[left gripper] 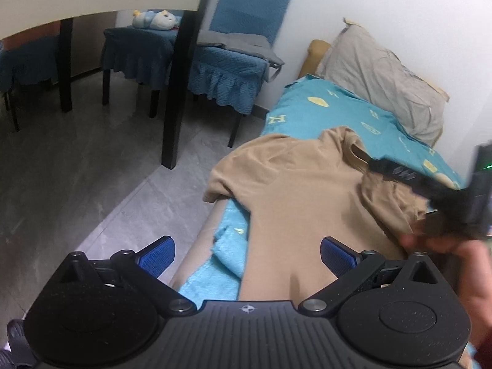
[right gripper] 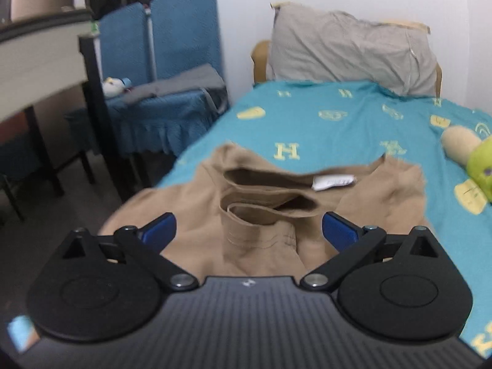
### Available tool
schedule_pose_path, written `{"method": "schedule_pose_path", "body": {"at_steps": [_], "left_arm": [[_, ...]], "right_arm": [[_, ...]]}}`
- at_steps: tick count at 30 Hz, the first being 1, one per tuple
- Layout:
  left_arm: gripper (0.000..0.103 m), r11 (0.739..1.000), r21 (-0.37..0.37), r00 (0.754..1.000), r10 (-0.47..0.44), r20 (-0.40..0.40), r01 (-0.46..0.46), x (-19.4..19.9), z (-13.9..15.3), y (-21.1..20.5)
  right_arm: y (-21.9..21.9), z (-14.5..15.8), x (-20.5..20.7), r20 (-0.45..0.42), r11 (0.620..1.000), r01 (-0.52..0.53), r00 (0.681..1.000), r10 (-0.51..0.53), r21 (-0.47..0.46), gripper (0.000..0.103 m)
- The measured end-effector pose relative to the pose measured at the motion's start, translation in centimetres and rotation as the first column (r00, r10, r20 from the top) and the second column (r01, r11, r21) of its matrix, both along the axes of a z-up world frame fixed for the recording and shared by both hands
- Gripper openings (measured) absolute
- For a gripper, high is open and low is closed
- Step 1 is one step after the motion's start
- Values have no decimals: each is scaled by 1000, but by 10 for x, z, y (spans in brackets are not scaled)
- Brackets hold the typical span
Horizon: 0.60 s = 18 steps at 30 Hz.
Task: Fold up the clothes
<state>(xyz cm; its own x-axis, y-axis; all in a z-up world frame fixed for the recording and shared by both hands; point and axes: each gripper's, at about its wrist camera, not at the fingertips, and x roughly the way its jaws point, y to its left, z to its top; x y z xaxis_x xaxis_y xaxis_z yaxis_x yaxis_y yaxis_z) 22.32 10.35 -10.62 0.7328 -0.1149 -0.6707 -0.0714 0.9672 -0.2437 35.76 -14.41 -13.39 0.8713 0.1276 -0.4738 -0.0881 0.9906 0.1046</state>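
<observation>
My left gripper (left gripper: 247,256) hangs with its jaws spread wide, ribbed blue pads (left gripper: 156,253) facing each other across empty air above the near edge of the bed (left gripper: 338,113). Nothing is pinched between them. The tan T-shirt (left gripper: 292,190) lies on the bed's turquoise sheet, a soft, matte knit with gentle rumples; one sleeve droops over the bed's side toward the grey tiled floor (left gripper: 92,184).

From my right wrist view, the right gripper (right gripper: 249,230) also stands fully apart, pads clear of the cloth. Just ahead of it the T-shirt (right gripper: 190,215) shows bunched folds: a sleeve cuff with rows of stitching, curled over itself, and a white label (right gripper: 333,182) at the neckline. The sheet (right gripper: 323,117) carries yellow printed letters and emblems. A crumpled grey pillow (right gripper: 347,49) leans at the head of the bed against the white wall. A plush toy (right gripper: 470,153), cream and lime green, lies at the right edge of the sheet. Blue quilted chair covers (right gripper: 160,113) with ruffled skirts sit beside the bed.
</observation>
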Motion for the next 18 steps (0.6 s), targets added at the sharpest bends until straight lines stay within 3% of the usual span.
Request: {"method": "schedule_pose_path", "body": {"at_steps": [5,9,14,18], "left_arm": [[102,999,31,999,-45,24,44,-11,5,-14],[102,995,43,996,-87,31,86,-26,11,-26],[102,979,70,981,-192,27,190,-52,23,-47],[102,961,62,962,-272,0,271,-80,29,-72]], "right_arm": [[-32,53,-74,31,995,-15,999,12,98,103],[-65,90,-159,47,996,27,998,-31,90,103],[-122,112,-263,53,967,186,979,-198,174,103],[-163,110,-326,69,911,336,930,-362,240,103]]}}
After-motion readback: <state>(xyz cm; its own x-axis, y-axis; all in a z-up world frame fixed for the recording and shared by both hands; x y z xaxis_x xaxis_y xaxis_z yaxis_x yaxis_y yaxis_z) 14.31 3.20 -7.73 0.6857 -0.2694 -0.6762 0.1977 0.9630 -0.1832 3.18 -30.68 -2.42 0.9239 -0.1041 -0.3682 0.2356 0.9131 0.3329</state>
